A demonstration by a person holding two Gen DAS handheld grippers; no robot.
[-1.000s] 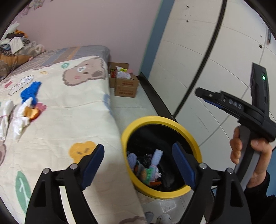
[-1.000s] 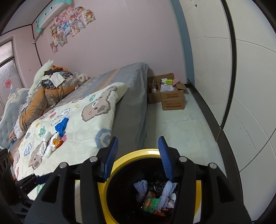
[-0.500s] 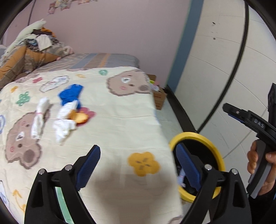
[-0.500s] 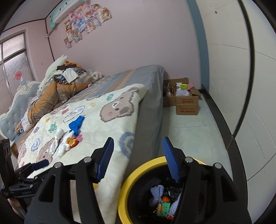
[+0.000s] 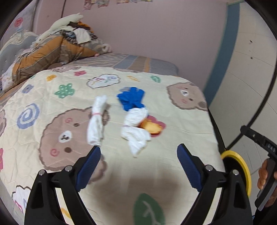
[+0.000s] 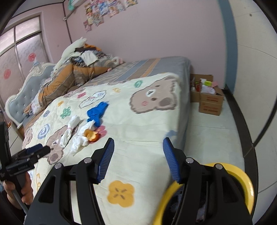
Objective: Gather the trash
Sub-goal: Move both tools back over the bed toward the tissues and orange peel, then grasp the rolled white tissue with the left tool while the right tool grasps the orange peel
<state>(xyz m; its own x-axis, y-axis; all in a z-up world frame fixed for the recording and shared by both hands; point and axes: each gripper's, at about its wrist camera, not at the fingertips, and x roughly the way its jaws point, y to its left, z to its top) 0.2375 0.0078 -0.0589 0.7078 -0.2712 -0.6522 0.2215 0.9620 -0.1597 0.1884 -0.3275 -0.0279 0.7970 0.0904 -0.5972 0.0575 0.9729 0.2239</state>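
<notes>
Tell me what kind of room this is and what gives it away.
A bedroom, most likely a child's. A bed with a cartoon bear quilt fills the room, a tufted headboard stands at its far end, and colourful stickers cover the pink wall. A yellow-rimmed trash bin stands on the floor beside the bed.

You've got the trash in a cluster mid-quilt (image 5: 155,173): tied bundle (image 5: 97,121) left, glove (image 5: 131,98) behind the tissue wad (image 5: 135,128), peel (image 5: 151,128) touching the wad's right side. Bin (image 6: 242,180) sits on the floor off the bed's right edge. Box (image 6: 210,102) on the floor beyond, by the far wall. Pillow pile (image 5: 52,52) at the bed's far left
</notes>
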